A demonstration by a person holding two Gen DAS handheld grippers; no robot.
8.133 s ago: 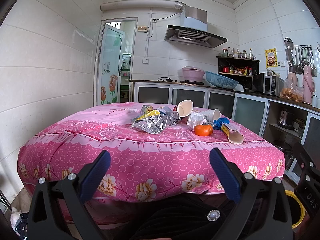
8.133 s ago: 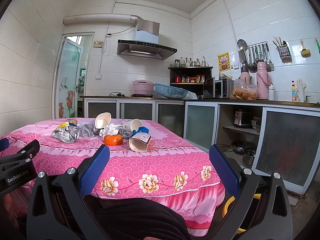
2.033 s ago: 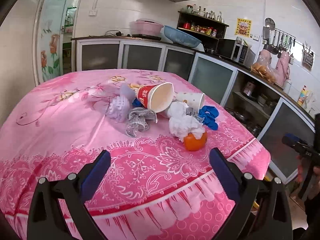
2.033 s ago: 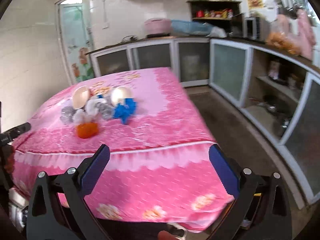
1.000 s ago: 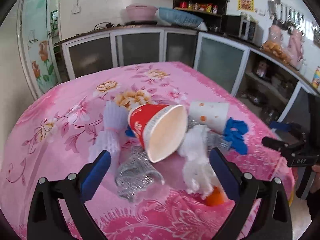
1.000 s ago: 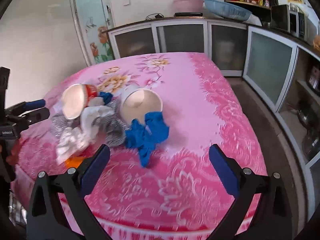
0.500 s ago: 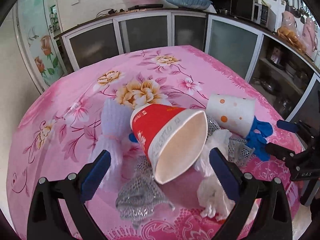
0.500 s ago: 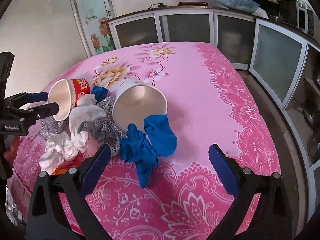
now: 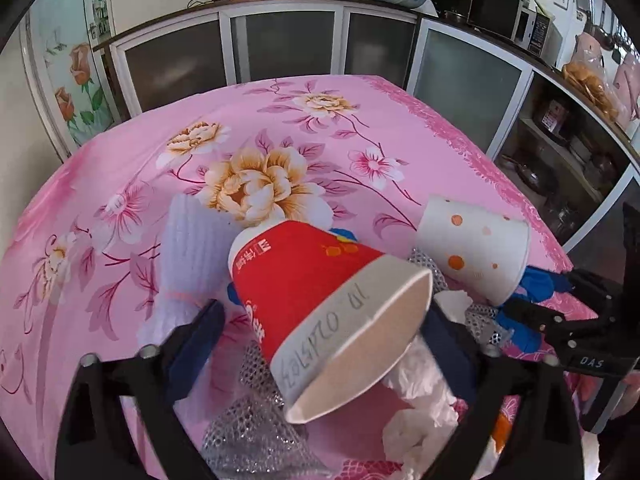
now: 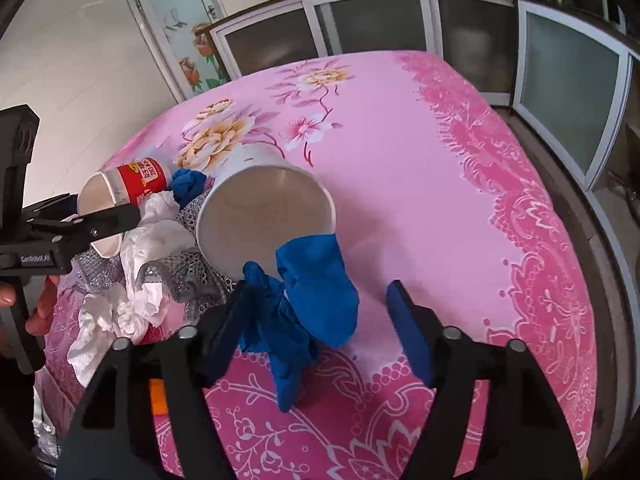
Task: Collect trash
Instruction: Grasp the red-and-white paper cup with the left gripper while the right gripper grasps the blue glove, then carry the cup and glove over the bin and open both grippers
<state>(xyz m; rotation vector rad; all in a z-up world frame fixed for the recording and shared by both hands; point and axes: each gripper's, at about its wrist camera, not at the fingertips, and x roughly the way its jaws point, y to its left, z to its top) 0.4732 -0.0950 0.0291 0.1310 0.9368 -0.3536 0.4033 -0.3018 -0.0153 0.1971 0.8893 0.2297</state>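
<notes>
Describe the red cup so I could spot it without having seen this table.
On the pink flowered tablecloth sits a heap of litter. The red cup lies tipped on its side there, left of a white dotted cup. It alone is red with white lettering.

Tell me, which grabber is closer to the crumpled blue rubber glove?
Right. The right gripper straddles the crumpled blue rubber glove with its jaws closing around it. The left gripper is farther away, closing around the red paper cup across the pile.
</notes>
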